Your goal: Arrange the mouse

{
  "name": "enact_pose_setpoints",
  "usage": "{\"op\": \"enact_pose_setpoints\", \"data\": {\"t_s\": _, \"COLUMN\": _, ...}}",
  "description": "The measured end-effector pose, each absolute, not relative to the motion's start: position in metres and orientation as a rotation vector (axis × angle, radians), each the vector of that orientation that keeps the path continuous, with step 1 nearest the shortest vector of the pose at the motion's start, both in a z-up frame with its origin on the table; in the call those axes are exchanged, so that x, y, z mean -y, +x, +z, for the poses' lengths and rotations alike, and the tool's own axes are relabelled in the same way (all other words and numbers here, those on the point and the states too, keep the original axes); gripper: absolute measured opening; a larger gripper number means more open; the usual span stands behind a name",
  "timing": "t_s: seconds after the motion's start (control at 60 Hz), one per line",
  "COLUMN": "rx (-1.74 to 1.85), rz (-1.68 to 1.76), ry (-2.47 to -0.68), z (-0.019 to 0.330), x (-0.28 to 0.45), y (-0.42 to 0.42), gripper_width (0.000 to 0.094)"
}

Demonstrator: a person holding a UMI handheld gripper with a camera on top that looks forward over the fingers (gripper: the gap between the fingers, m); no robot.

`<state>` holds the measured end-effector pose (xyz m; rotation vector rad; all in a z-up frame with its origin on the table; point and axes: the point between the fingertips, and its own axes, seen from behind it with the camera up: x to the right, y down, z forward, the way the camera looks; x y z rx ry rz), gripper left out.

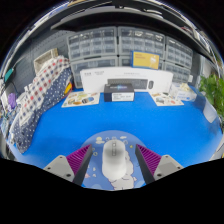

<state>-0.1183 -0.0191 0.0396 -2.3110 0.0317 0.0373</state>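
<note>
One mouse (116, 158) between gripper (115, 165) fingers

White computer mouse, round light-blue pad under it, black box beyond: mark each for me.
White computer mouse (116, 157), gripper view, top shell.
Round light-blue pad (97, 142), gripper view, bare left part.
Black box (124, 86), gripper view, front face.

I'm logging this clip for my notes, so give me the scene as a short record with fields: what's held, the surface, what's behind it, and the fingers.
item: white computer mouse, between the two fingers
fingers: purple-padded gripper; pads sit close at the mouse's sides, but firm contact cannot be told
under the mouse: round light-blue mat
surface: blue table top
beyond the fingers: black box with a white label, far across the table
left side: checked cloth draped at the table's edge
right side: green plant
</note>
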Motion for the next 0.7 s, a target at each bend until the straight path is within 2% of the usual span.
{"op": "enact_pose_setpoints", "data": {"t_s": 0.233, "rx": -0.069, "rz": 0.044, "ry": -2.219, "z": 0.126, "x": 0.030, "y": -0.083, "gripper_width": 0.0885}}
{"op": "enact_pose_setpoints", "data": {"t_s": 0.4, "rx": -0.063, "rz": 0.023, "ry": -2.176, "z": 0.172, "x": 0.053, "y": -0.039, "gripper_width": 0.0884}}
{"op": "enact_pose_setpoints", "data": {"t_s": 0.55, "rx": -0.019, "rz": -0.015, "ry": -2.118, "z": 0.201, "x": 0.078, "y": 0.002, "gripper_width": 0.0881}}
{"op": "enact_pose_setpoints", "data": {"t_s": 0.7, "rx": -0.006, "rz": 0.002, "ry": -2.108, "z": 0.207, "x": 0.106, "y": 0.027, "gripper_width": 0.0874}}
